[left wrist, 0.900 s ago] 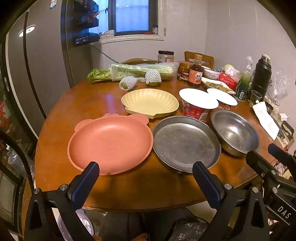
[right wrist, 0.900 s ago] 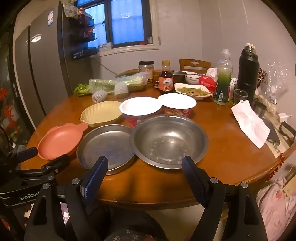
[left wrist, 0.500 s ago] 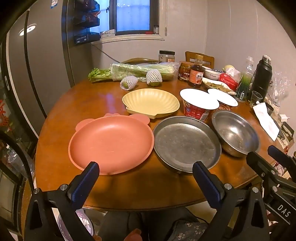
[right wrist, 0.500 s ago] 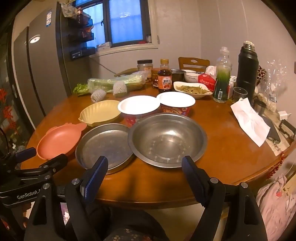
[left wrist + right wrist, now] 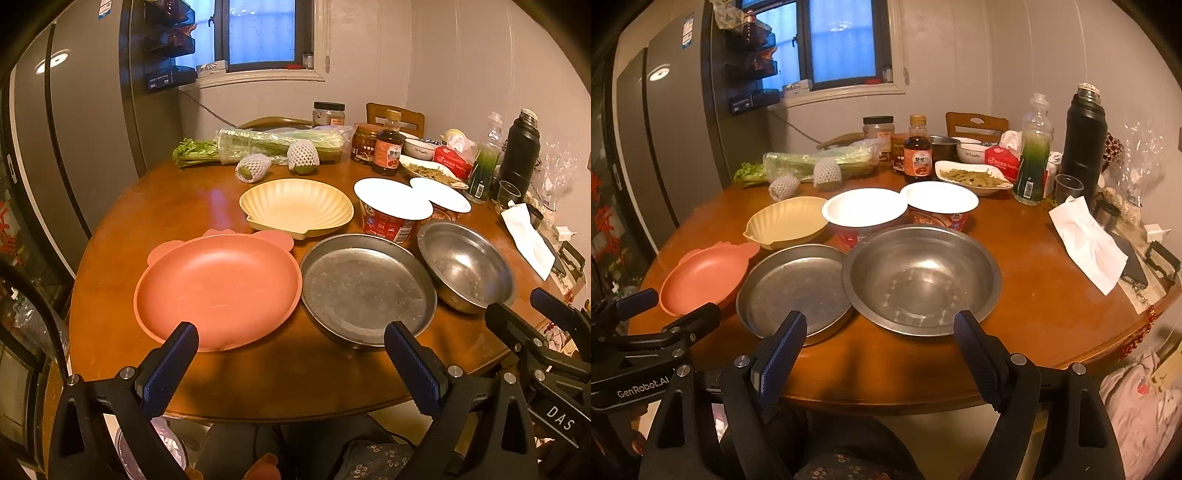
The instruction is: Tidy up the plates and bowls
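Note:
A pink bear-shaped plate [image 5: 218,290] [image 5: 705,273], a flat steel plate [image 5: 365,290] [image 5: 796,288] and a steel bowl [image 5: 465,267] [image 5: 919,277] lie in a row along the near side of the round wooden table [image 5: 288,373]. A yellow shell-shaped dish [image 5: 295,205] [image 5: 786,221] sits behind them. My left gripper [image 5: 291,345] is open and empty at the table's near edge, between the pink plate and the steel plate. My right gripper [image 5: 879,328] is open and empty in front of the steel bowl.
Two lidded instant noodle cups [image 5: 391,210] [image 5: 938,206] stand behind the steel pieces. Celery [image 5: 258,146], netted fruit, jars, a sauce bottle [image 5: 918,155], a dish of food, a black flask [image 5: 1084,136] and a paper napkin [image 5: 1086,243] crowd the back and right. A fridge stands left.
Both grippers have edged slightly forward toward the table; the dishes sit a little higher and closer in view. Nothing on the table has moved.

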{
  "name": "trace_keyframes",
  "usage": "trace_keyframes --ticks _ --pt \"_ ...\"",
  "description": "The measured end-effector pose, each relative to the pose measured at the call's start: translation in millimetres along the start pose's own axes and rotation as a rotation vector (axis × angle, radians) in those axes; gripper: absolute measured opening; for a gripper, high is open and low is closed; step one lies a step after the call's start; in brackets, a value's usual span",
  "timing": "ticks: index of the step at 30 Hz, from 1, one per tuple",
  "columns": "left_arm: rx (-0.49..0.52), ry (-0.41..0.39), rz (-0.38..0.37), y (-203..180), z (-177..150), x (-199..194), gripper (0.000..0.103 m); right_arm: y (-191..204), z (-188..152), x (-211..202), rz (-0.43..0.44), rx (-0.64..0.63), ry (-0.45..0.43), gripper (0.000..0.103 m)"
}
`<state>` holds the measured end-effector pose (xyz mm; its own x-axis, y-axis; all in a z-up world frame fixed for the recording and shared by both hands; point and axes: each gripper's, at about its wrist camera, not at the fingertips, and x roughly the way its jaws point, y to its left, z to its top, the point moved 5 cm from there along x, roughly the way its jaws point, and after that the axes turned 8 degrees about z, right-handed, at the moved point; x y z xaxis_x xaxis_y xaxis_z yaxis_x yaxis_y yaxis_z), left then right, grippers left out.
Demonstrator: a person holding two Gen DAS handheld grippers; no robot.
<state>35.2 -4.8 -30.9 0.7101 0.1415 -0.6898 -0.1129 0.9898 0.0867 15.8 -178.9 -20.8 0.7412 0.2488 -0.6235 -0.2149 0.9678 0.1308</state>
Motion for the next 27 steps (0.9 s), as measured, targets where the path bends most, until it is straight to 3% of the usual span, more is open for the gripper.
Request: trace_keyframes --ticks 27 --pt "0.005 -0.003 0.002 -2.4 5.2 0.3 0.101 0.0 7.5 0.6 0.001 -0.009 -0.004 0.083"
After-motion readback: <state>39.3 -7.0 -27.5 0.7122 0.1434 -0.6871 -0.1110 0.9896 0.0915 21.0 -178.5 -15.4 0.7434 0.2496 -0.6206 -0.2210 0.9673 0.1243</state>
